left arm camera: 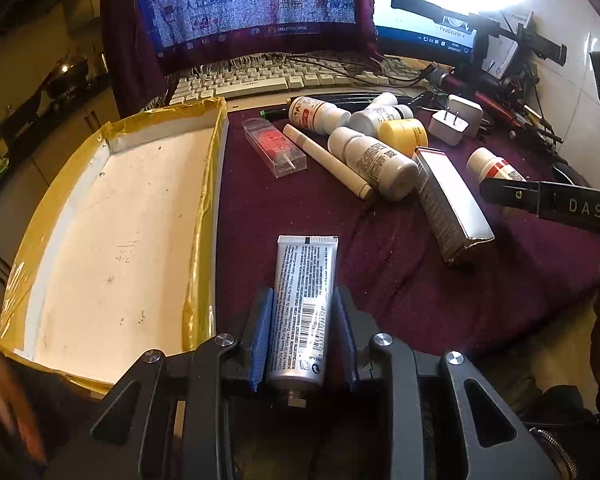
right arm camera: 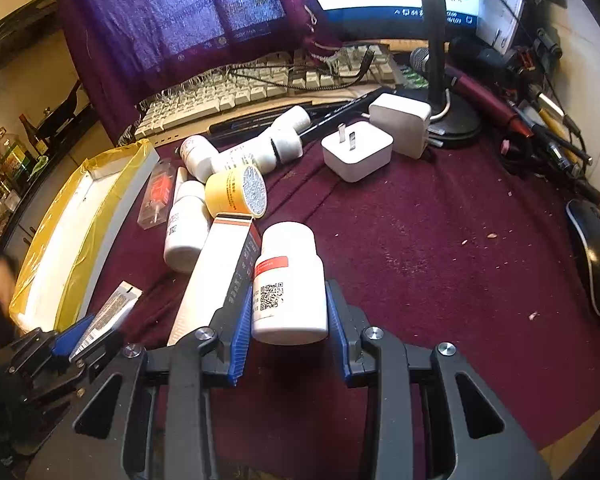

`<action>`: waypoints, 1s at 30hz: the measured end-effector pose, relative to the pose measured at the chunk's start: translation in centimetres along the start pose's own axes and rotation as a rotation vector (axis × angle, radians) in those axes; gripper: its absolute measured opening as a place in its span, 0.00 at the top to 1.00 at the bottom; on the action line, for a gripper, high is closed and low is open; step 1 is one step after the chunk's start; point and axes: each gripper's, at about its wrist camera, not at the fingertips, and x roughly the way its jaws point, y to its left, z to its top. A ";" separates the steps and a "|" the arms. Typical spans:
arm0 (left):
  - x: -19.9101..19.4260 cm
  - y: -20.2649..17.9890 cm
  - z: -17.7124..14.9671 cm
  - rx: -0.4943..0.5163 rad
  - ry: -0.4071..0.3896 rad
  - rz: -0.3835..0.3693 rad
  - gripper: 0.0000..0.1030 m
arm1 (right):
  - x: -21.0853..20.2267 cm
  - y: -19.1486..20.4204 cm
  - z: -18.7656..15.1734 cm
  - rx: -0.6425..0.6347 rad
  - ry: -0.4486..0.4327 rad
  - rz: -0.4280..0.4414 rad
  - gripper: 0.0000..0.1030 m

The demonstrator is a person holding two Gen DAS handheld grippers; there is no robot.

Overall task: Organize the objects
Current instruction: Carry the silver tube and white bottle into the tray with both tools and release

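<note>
Near the front edge of the maroon-clothed tabletop [right arm camera: 420, 240], the left gripper [left arm camera: 302, 344] clamps a crinkled silver tube [left arm camera: 304, 304] beside the empty tape-rimmed white tray [left arm camera: 204, 184], the right gripper [right arm camera: 288, 336] closes on a smooth white bottle [right arm camera: 288, 280]; both likely go trayward next

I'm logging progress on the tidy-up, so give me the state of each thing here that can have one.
left gripper: shut on the silver tube.
right gripper: shut on the white bottle.
tray: holds nothing visible yet.
yellow jar: tipped on its side.
grey box: lying flat, closed.
white plug adapter: unplugged, prongs up.
monitor: on.
</note>
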 end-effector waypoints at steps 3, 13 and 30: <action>0.8 -0.3 0.6 -0.014 -0.013 0.011 0.74 | -0.6 0.2 -0.1 -0.017 -0.022 -0.010 0.69; -4.0 4.4 1.0 -0.244 -0.158 -0.243 0.75 | -3.6 4.1 0.5 -0.130 -0.072 0.163 0.69; -3.2 21.1 0.4 -0.609 -0.047 0.083 0.75 | 5.2 24.5 2.5 -0.446 0.198 0.365 0.69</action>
